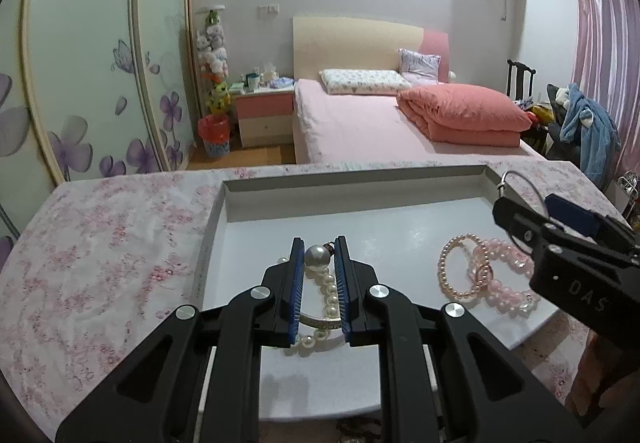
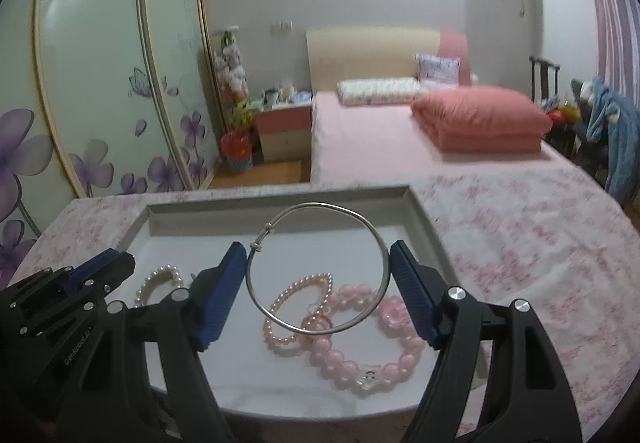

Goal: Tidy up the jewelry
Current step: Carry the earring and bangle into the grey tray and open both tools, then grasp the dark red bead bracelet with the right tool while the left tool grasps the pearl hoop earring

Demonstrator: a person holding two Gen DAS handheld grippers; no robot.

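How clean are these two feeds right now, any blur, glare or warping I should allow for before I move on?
Left wrist view: sharp; the large pearl between the left gripper pads reads crisply, with ceiling glare top centre and fisheye bending of the wardrobe doors. Right wrist view: the bed is smeared, yet the silver bangle in the right gripper stays clear.

- You have two grippers: the left gripper (image 1: 319, 263) and the right gripper (image 2: 318, 275).
- You have one white tray (image 1: 360, 211) on the table.
- You have one silver bangle (image 2: 318, 268), between the fingers of the right gripper.
- You have one white pearl strand (image 1: 330, 295), with one big pearl (image 1: 317, 257) between the left fingers.
- In the tray lie one small pink pearl bracelet (image 2: 296, 309) and one bracelet of large pink beads (image 2: 360, 347).
- I count four jewelry pieces that are clear to see; some beads are partly hidden.
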